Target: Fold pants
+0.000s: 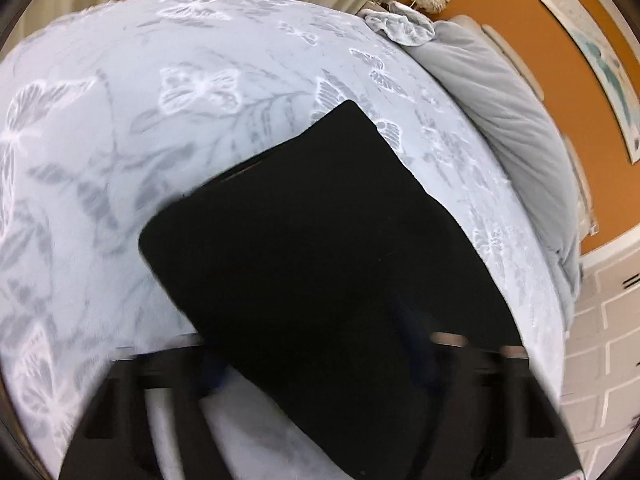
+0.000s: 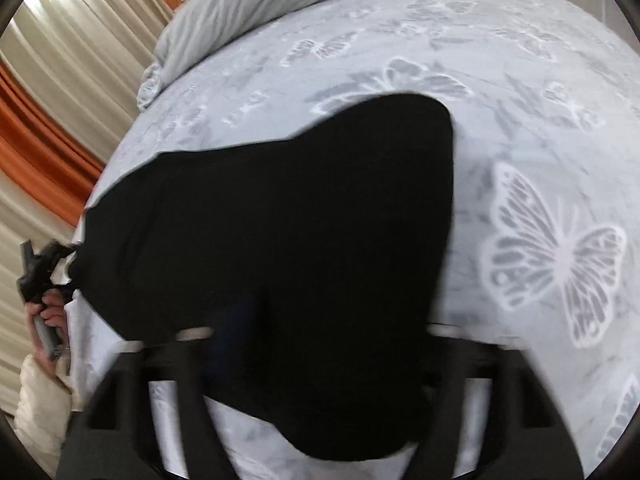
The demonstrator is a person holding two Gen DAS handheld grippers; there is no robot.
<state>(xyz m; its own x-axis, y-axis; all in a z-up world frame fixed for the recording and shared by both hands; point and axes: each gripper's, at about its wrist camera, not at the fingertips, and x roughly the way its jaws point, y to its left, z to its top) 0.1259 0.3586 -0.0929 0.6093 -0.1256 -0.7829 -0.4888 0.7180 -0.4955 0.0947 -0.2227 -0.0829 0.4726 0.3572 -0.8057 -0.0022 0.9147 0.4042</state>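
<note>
Black two-finger gripper frames (image 1: 316, 364) with pale metal pins, other black gripper (image 2: 44, 276) at nine o'clock, hand (image 2: 50, 320), cream quilted sleeve (image 2: 40, 400) at eight o'clock

One pair of black fabric pants (image 1: 320, 248), one pale blue butterfly-print bedspread (image 1: 120, 120), one grey pillow (image 1: 500, 112), two black two-finger grippers (image 1: 316, 364) (image 2: 320, 360), one framed wall picture (image 1: 600, 68).

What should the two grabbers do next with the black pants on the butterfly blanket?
Probably lift both held edges and carry them over to fold. The black pants lie on the butterfly blanket, with cloth bunched between the jaws of the left gripper and right gripper.
</note>
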